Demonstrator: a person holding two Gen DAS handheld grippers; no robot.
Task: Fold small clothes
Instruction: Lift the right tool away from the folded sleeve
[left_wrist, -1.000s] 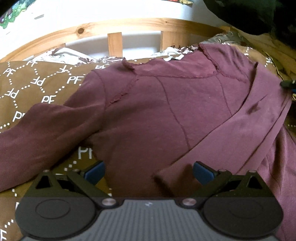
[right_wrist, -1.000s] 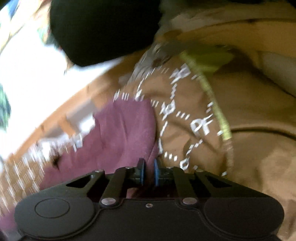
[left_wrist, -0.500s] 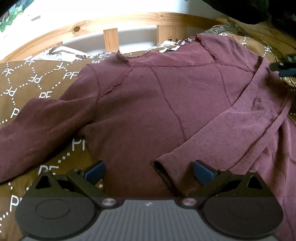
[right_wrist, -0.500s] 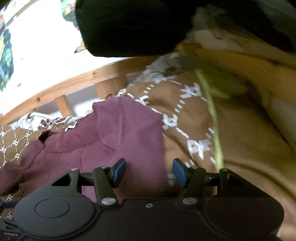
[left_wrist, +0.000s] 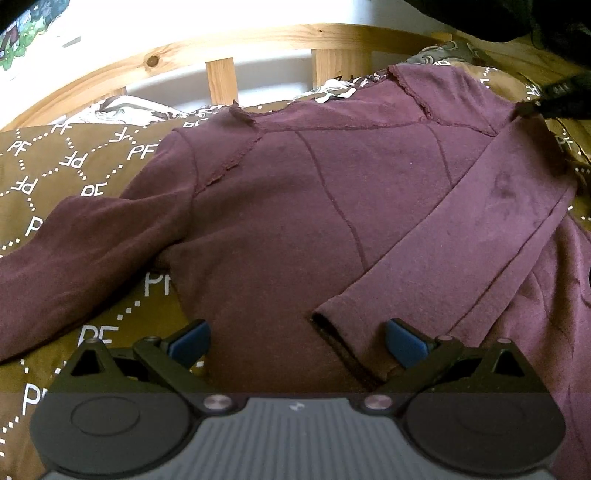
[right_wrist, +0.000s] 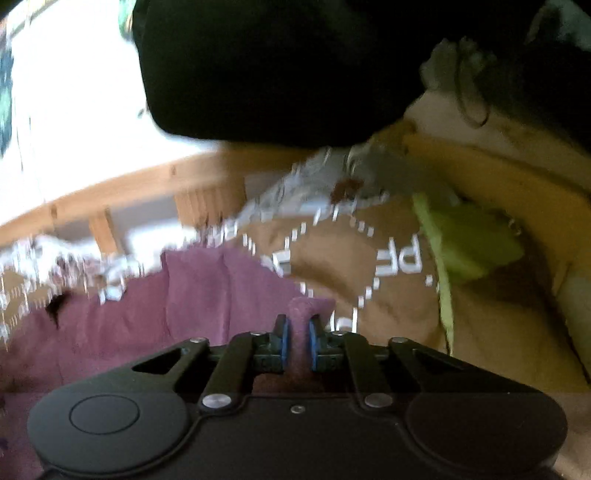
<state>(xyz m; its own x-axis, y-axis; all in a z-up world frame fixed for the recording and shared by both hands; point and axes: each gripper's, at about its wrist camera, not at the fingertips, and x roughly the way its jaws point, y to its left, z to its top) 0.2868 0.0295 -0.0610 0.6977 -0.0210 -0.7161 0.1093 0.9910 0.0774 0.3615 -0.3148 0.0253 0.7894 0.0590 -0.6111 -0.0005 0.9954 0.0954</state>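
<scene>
The maroon top (left_wrist: 295, 206) lies flat on the brown bedspread (left_wrist: 66, 162), neckline toward the wooden headboard (left_wrist: 221, 48). Left gripper (left_wrist: 297, 341) hovers wide open over its hem. Right gripper (right_wrist: 297, 341), blurred, seems clamped on a shoulder fold.

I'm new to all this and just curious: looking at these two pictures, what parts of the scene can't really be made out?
- Maroon shirt: hem hidden behind the left gripper in the left wrist view; left cuff cut off by the frame edge.
- Right gripper: which part of the shirt it pinches is unclear in the blurred right wrist view.
- Black object: unidentifiable, dark and blurred.
</scene>
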